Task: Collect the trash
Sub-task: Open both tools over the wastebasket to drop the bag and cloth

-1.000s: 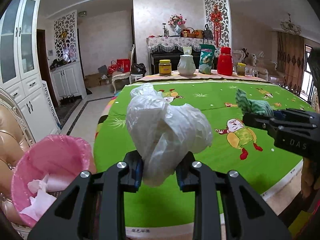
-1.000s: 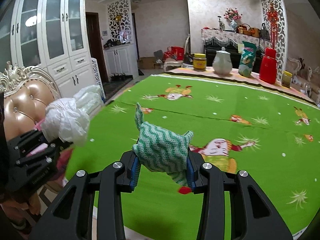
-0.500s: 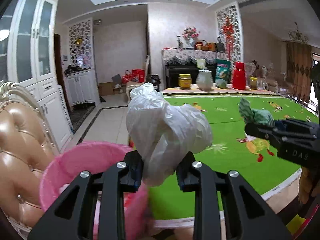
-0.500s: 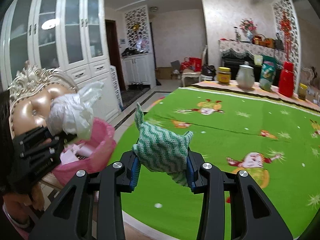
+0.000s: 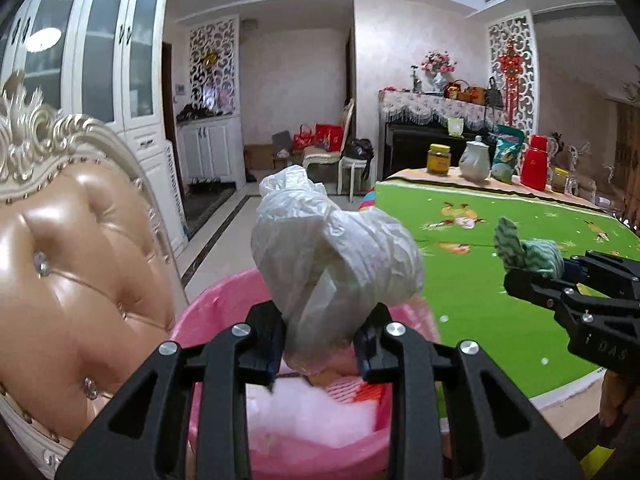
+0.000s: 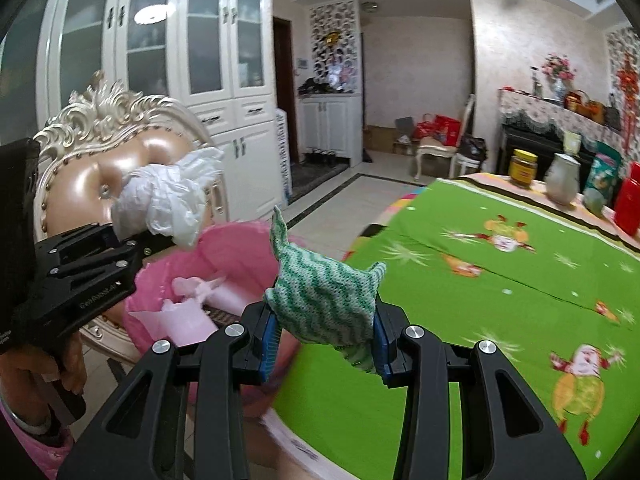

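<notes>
Left wrist view first: the green table (image 5: 480, 300) has slid off to the right half of the frame, and the tufted chair (image 5: 76, 280) now fills the left, where a second ago cloth filled nearly everything. The pink bin (image 5: 208, 312), which sat low in the lower-left corner, is now dead centre at the bottom, right under my left gripper (image 5: 320, 344). That gripper is clenched on the crumpled white plastic bag (image 5: 332, 256), which hangs above the bin's mouth, with tissue already inside. Looks to me like the drop is on: I only need to let go.

Over in the right wrist view, my right gripper (image 6: 322, 344) grips the green knitted rag (image 6: 324, 300) at centre frame, and the bin has swung in to its left, closer than before. That one should follow the bag in.
</notes>
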Demonstrator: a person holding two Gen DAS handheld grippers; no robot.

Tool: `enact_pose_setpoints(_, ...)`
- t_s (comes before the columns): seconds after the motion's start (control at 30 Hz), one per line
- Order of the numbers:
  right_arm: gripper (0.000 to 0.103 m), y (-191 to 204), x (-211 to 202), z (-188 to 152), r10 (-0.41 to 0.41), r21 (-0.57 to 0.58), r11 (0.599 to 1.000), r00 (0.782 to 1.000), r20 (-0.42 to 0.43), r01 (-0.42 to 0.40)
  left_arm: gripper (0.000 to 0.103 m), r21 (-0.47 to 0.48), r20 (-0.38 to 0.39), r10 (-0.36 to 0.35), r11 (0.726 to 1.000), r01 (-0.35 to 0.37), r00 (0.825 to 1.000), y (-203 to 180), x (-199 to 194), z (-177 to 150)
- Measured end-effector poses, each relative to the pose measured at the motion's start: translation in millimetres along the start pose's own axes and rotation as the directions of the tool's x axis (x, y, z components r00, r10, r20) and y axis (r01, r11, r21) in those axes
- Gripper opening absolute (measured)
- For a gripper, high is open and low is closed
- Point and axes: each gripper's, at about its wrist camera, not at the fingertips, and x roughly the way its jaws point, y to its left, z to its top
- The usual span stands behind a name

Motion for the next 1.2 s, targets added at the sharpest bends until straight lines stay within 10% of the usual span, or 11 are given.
enact_pose_setpoints(0.67, 0.043, 40, 75, 8, 0.114, -0.033, 0.992, 0.985, -0.126, -0.119, 0.035, -0.025, -0.121, -0.04, 0.999, 0.038, 0.992, 35, 59, -14)
enact_pose_setpoints(0.83, 0.064, 43, 74, 4, 0.123, -0.051, 0.99, 0.986, -0.11, -0.129, 0.062, -0.024, -0.116, 0.013, 1.0, -0.015, 0.993, 42, 64, -15)
enact_pose_setpoints(1.2, 0.074, 29, 40, 13, 0.135, 0.013, 0.991, 0.991, -0.023, -0.134, 0.097, 0.01, 0.008, 0.154, 0.988, -0.154, 0.988, 46, 22, -12)
